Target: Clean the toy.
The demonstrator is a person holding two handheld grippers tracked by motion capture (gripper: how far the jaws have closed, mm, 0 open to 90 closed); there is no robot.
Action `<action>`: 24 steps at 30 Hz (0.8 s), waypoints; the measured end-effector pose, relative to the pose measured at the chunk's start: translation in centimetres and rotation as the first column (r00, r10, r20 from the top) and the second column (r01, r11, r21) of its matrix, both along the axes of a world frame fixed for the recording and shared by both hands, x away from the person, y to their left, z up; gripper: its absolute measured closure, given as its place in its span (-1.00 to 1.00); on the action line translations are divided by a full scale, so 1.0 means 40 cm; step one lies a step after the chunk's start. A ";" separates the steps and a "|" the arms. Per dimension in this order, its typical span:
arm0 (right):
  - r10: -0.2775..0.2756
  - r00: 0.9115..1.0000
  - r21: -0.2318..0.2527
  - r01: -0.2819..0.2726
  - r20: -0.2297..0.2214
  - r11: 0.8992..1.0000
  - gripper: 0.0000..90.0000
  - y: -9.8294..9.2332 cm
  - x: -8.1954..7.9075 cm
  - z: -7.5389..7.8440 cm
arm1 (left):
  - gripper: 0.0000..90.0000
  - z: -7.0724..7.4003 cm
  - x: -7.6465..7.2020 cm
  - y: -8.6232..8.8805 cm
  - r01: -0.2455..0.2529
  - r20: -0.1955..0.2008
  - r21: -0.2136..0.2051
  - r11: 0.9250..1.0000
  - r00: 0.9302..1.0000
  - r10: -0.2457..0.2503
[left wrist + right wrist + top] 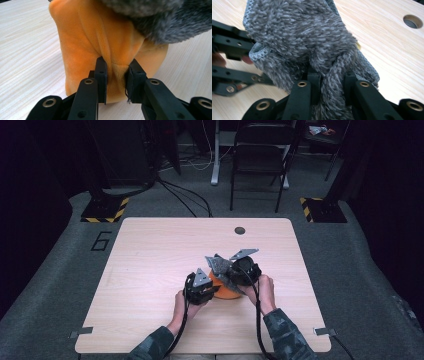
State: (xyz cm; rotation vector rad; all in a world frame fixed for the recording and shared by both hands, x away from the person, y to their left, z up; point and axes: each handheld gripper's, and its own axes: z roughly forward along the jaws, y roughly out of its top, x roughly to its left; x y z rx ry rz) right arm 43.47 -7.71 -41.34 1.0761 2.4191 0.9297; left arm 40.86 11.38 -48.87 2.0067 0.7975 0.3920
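An orange plush cloth [100,37] stands bunched on the wooden table [150,255], and my left gripper [116,75] is shut on a pinched fold of it near its base. Over its top lies a grey fluffy cloth [307,35], with a fold of it clamped in my right gripper [329,82]. From above, the left gripper [212,290] sits at the left of the orange cloth [227,292] and the right gripper [235,279] just above and right of it, both hands close together. The grey cloth [218,264] shows between the two grippers.
A round hole [240,230] is cut in the table near its far edge. A folding chair [260,155] stands on the floor beyond the table. Bare tabletop lies to the left and far side of the hands.
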 end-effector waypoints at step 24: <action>-0.165 0.966 -0.011 0.166 -0.200 0.986 0.68 -0.157 0.060 -0.103 | 0.63 -0.007 0.022 0.014 -0.001 -0.030 -0.048 0.999 1.000 -0.001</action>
